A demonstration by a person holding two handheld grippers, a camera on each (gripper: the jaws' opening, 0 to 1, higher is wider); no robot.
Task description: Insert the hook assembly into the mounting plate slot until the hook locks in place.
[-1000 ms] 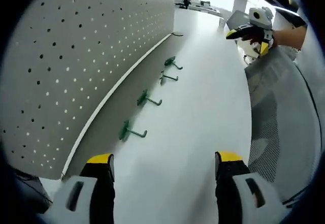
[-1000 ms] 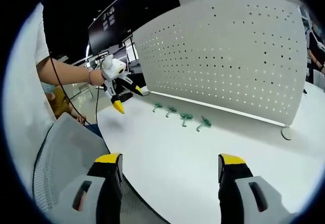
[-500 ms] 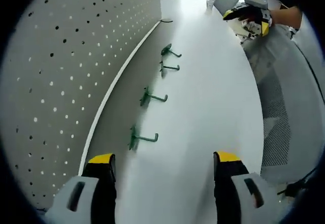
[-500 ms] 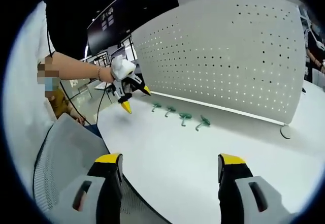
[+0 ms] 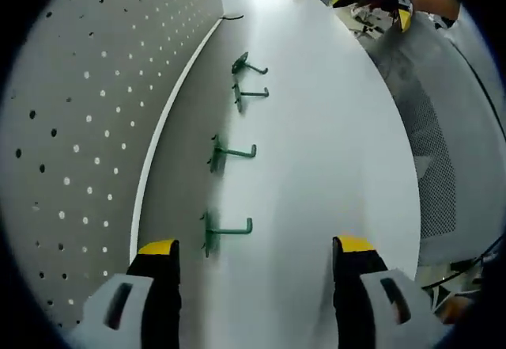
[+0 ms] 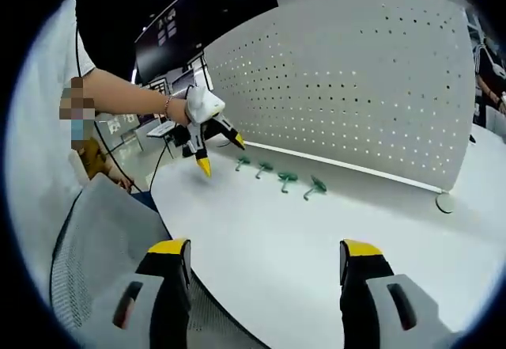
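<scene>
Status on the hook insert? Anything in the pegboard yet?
Nothing inserted yet: all four green hooks lie on the white table, none in the pegboard. In hand: left claw is open near the closest hook; right claw is open, empty. Left: grasp, insert, lock.

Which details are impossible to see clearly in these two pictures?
- Base plates of the four green hooks: seen edge-on in the left gripper view, too small in the right gripper view.
- Pegboard: its top is cut off by the picture edge.
- Small dark object at the pegboard's far end: too small to identify.
</scene>
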